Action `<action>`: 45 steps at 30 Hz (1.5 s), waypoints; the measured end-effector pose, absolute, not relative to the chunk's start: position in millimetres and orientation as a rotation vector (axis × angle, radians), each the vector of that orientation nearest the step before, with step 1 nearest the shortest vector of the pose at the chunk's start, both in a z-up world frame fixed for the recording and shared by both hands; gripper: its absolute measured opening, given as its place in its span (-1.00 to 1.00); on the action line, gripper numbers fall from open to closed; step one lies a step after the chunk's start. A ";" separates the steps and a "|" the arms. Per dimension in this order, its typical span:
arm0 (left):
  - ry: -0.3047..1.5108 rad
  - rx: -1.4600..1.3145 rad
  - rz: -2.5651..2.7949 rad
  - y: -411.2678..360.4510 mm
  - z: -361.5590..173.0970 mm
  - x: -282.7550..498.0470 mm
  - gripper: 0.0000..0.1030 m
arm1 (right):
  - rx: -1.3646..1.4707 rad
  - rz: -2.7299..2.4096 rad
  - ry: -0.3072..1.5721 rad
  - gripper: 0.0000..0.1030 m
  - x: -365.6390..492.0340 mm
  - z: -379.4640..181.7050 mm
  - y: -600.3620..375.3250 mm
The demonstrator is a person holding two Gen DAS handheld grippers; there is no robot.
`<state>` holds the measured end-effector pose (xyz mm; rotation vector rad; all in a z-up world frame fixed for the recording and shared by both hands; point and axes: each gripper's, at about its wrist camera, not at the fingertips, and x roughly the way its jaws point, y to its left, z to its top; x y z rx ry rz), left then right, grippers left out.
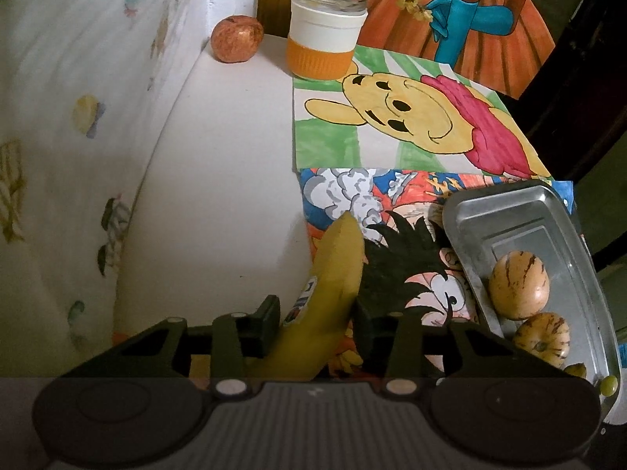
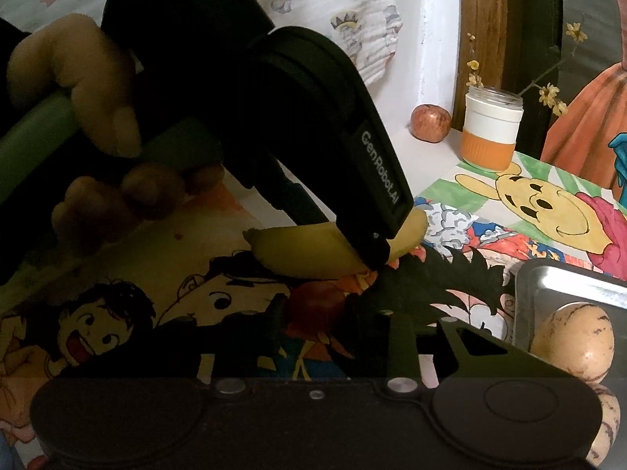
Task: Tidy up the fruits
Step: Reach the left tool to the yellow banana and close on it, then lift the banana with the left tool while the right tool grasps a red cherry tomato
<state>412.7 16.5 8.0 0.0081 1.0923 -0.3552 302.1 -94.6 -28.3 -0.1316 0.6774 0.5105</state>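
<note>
Fingers (image 1: pixel 271 313) of left gripper (image 1: pixel 319 313) are clamped on banana (image 1: pixel 337 262), one pad on each side, low on the fruit near its stickered part. Most of its length sticks out ahead toward the table's far edge. Right wrist view agrees: jaw tips bite the banana nearer one end, long side overhanging.

Right gripper (image 2: pixel 325 309) has its fingers drawn in on a red fruit (image 2: pixel 313 301). It's dark there, so contact looks like a grip but isn't crisp.

Both fruits sit on the drawings (image 1: pixel 392 117) near the table's front edge. Tray (image 1: pixel 509 203) is at the right edge and holds two melons (image 1: pixel 517 286) at its near end; the far end is bare.

My read: both picks made, tray next.
- Banana grip is off-centre, so expect it to pivot. Lift slowly and keep it level.
- Drop the banana in the tray's bare far end, lengthwise, clear of the melons.
- Grippers are close together, so move one at a time. Right goes first, being nearer the tray.
- Red fruit is round, so set it down low or it rolls.

Apple (image 1: pixel 236 38) waits at the far left corner beside the jar (image 1: pixel 325 39).
</note>
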 end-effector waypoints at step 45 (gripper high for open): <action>1.046 0.002 -0.310 16.6 3.5 388.1 -0.30 | -0.056 0.507 0.699 -0.33 273.2 -27.1 -108.0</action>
